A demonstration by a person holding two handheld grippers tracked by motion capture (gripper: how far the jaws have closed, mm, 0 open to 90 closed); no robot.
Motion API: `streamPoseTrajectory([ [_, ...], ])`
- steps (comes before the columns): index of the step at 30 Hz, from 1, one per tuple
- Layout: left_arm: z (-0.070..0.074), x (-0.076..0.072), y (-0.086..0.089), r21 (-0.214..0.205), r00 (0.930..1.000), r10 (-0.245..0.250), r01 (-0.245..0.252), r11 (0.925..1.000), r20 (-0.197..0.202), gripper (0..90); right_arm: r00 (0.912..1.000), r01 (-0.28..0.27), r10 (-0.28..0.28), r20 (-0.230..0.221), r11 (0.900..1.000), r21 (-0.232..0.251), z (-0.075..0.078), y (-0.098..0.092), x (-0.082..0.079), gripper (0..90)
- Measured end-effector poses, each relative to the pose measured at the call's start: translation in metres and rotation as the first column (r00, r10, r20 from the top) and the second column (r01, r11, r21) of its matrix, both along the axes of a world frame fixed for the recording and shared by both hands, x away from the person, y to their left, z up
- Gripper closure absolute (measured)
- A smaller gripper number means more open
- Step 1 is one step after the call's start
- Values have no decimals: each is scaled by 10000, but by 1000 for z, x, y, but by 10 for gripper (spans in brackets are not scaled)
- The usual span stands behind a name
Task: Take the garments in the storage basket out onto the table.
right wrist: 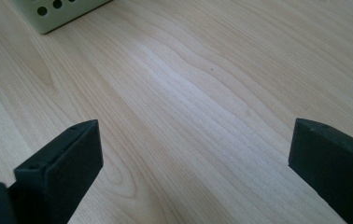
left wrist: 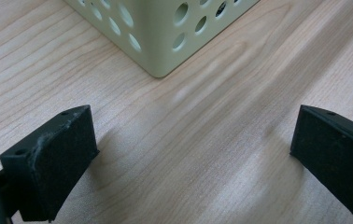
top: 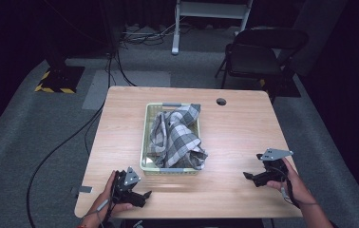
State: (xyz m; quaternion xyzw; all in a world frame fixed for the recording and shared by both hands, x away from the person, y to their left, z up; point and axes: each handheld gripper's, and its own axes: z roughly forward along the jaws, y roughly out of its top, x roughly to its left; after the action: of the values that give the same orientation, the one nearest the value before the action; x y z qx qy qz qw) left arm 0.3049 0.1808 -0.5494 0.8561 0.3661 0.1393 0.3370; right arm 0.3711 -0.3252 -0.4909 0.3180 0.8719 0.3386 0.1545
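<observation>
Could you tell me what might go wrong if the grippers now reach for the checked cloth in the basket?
The checked cloth spills over the near right rim of the light basket, so pulling it may drag or tip the basket. The left gripper, open, sits close to the basket's near corner and could knock it while rising. The right gripper, also open, starts farther off, so an uneven two-handed pull is possible.

bare table (top: 234,128) flanking central basket (top: 145,142) obstacle

grey carpet (top: 21,128) | black chair (top: 258,52) | wooden table (top: 244,128) | dark walls
</observation>
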Motion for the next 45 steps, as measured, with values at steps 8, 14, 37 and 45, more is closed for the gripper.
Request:
streamPoseTrajectory([
  [8, 0, 0, 0, -5, 10000, 9, -9, 10000, -9, 0, 9997, -245, 245, -6, 9997, -32, 10, 10, 2, 30],
  [14, 0, 0, 0, -9, 10000, 7, -7, 10000, -5, 0, 9990, -430, 431, 67, 9990, -128, 21, 21, 5, 31],
  [37, 0, 0, 0, 13, 10000, 8, -8, 10000, -4, 1, 9912, -1320, 1319, 140, 9912, 78, 53, 67, 23, 34],
  [45, 0, 0, 0, 13, 10000, 8, -8, 10000, -5, 1, 9872, -1588, 1587, 160, 9873, 46, 66, 94, 32, 34],
])
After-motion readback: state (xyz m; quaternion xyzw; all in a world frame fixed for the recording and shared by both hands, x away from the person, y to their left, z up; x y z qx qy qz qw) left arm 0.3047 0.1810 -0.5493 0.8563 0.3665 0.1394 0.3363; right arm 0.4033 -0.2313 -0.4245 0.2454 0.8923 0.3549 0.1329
